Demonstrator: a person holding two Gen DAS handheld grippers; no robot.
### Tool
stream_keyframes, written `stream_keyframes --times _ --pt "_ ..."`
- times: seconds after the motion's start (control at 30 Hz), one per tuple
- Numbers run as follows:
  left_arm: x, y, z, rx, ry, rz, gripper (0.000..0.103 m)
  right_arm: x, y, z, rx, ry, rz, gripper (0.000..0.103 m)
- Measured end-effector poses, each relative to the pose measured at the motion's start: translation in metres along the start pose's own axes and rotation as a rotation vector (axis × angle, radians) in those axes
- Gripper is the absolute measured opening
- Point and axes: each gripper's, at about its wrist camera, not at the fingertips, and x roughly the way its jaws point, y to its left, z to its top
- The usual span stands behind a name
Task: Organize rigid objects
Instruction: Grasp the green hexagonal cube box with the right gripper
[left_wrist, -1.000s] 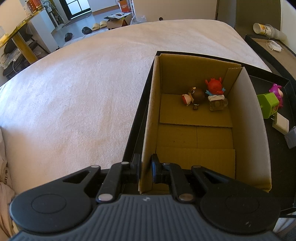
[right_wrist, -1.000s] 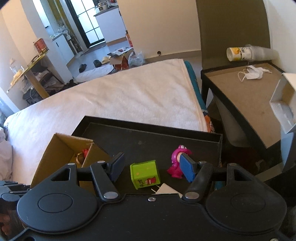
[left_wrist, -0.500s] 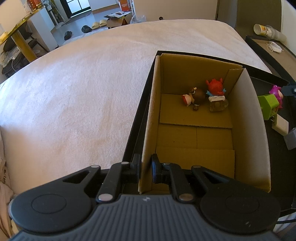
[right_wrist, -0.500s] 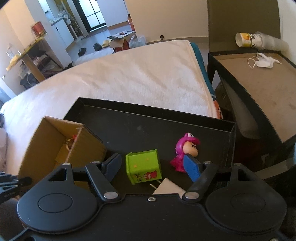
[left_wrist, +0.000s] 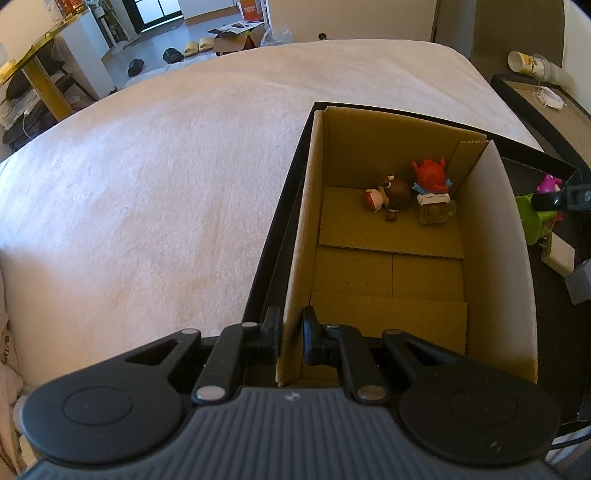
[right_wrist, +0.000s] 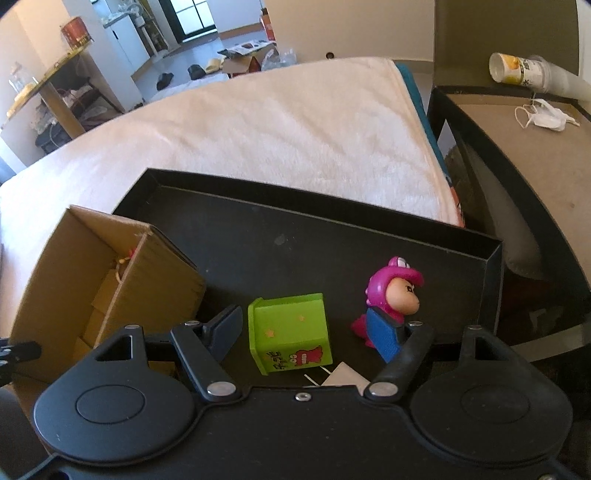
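Note:
My left gripper (left_wrist: 289, 334) is shut on the near left wall of a cardboard box (left_wrist: 295, 280). The box holds a red figure on a clear mug (left_wrist: 430, 175) and a brown figure (left_wrist: 395, 190) at its far end. The box (right_wrist: 110, 273) stands in a black tray (right_wrist: 295, 236). My right gripper (right_wrist: 306, 332) is open and low over the tray, with a green cube (right_wrist: 291, 332) between its fingers. A pink figure (right_wrist: 391, 295) stands just beyond the right finger. Both toys also show in the left wrist view, the cube (left_wrist: 532, 225) and the figure (left_wrist: 550, 182).
The tray lies on a bed with a white blanket (left_wrist: 147, 184). A white card (right_wrist: 343, 374) lies under the right gripper. A side table (right_wrist: 535, 147) on the right holds a paper cup (right_wrist: 506, 68) and a face mask (right_wrist: 546, 116).
My right gripper has moved forward and down toward the green cube, which now sits between its open fingers. The left gripper and the box have stayed still.

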Motion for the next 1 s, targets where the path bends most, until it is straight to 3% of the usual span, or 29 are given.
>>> stream_keyframes --times 0.13,0.2,0.23,0.27,0.57,1.0 --pt "0.000 0.000 0.000 0.003 0.000 0.000 0.011 0.012 0.007 -0.005 -0.031 0.021 -0.028 0.070" --pt "0.000 0.000 0.000 0.003 0.000 0.001 0.011 0.016 0.011 -0.008 -0.054 0.027 -0.042 0.063" --pt "0.000 0.000 0.000 0.003 0.001 0.001 0.011 0.018 0.012 -0.008 -0.060 0.029 -0.045 0.051" --pt "0.000 0.000 0.001 0.004 0.001 0.001 0.011 0.018 0.013 -0.009 -0.065 0.033 -0.047 0.049" --pt "0.001 -0.001 0.001 0.009 0.003 0.005 0.011 -0.006 0.016 -0.004 -0.072 -0.044 -0.053 0.049" --pt "0.000 -0.003 0.000 0.019 0.001 0.015 0.011 -0.045 0.014 0.004 -0.004 -0.159 0.023 0.049"
